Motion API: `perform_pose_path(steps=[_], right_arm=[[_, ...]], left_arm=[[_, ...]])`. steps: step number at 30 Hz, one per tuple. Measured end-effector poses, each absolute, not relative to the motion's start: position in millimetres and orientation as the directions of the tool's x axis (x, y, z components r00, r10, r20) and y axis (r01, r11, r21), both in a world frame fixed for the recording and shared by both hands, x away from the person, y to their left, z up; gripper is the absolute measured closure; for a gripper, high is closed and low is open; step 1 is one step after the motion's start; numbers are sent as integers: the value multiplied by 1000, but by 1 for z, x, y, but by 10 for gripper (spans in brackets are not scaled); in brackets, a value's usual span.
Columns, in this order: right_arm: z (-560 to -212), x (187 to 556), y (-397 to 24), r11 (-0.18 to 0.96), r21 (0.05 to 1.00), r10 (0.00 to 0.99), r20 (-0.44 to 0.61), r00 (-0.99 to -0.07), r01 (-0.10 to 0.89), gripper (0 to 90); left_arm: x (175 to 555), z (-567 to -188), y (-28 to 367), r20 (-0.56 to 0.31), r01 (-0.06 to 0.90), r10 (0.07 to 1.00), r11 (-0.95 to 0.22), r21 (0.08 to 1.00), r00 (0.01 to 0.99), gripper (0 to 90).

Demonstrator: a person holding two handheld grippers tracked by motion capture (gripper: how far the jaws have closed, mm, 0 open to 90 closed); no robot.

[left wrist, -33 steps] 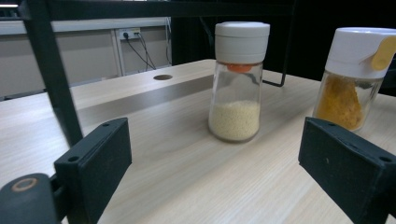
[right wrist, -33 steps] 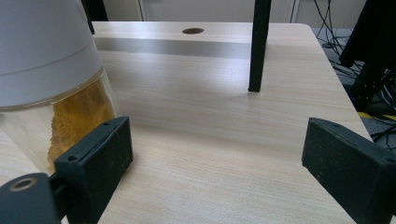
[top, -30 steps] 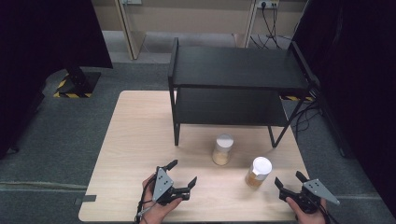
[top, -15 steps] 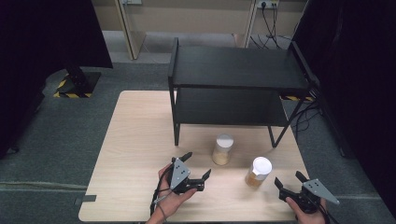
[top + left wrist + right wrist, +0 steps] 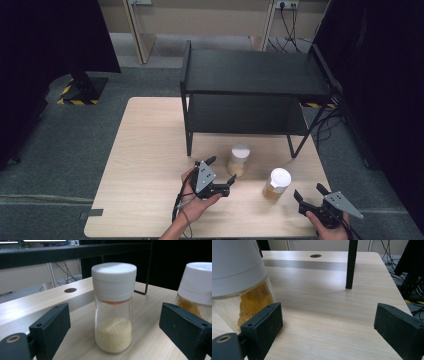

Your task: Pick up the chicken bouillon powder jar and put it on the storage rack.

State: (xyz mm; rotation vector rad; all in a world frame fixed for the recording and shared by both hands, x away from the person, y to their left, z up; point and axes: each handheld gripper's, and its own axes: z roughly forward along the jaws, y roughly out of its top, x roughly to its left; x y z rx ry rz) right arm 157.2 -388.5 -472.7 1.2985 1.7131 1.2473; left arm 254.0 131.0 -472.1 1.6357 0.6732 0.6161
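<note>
The left hand-held gripper (image 5: 220,172) is held with its jaws apart, aimed at the pale-grain spice jar (image 5: 238,160) standing upright near the middle of the tabletop (image 5: 145,150), just before the black shelf rack (image 5: 250,75). Glass body and a partial fill suggest a light, rigid, slippery, breakable thing; a grip on the glass below the white cap (image 5: 114,277) is judged best. The right hand-held gripper (image 5: 306,192), also apart, sits beside the orange-powder jar (image 5: 276,184) toward the near right corner.

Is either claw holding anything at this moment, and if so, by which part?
Nothing is held. The left claw is open, its jaws either side of the pale-grain jar without touching. The right claw is open beside the orange-powder jar.
</note>
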Motion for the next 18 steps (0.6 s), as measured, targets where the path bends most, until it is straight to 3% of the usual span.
perform_pose_path(steps=[18], right_arm=[[-473, 157, -388, 60, 940, 951, 48, -304, 336, 85]], left_arm=[[279, -463, 98, 43, 115, 723, -168, 979, 690, 156]])
